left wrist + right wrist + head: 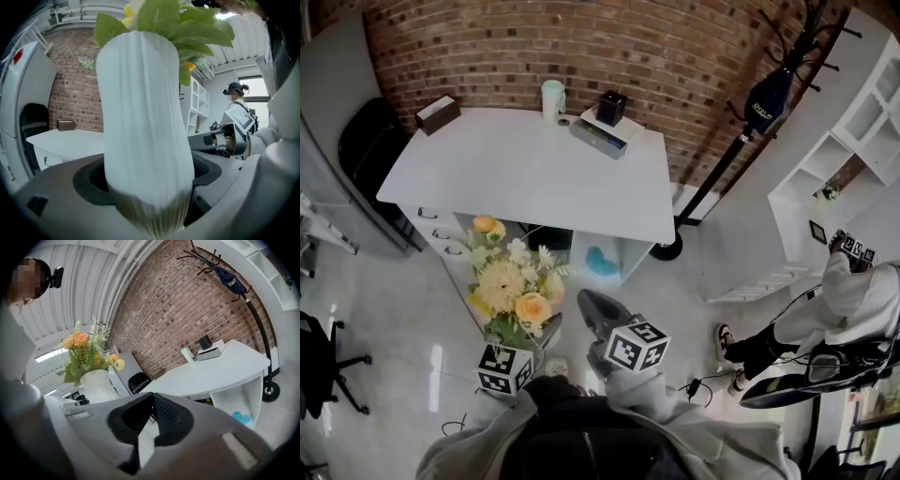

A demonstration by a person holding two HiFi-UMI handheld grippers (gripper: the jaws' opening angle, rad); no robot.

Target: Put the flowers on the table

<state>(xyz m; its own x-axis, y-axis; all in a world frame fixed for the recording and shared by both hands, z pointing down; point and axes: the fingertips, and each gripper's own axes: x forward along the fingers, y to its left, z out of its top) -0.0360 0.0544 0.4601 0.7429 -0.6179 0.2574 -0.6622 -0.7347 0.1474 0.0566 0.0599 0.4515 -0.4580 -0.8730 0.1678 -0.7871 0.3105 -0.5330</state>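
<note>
A bunch of yellow and orange flowers [511,289] stands in a ribbed white vase [143,131]. My left gripper [147,177] is shut on the vase's lower part, and its marker cube [504,367] shows in the head view. I hold the vase upright in front of the white table [534,169], out from its near edge and apart from it. My right gripper [592,317] hangs beside the flowers to their right. Its jaws are shut with nothing between them [151,397]. The right gripper view shows the flowers [86,350] at left and the table [211,373] ahead.
At the table's back edge sit a brown box [438,113], a pale cup [552,98] and a black cube [612,106] on a flat book. A coat stand [769,103] and white shelves [853,150] stand right. Another person [844,309] crouches at right; an office chair [319,366] is left.
</note>
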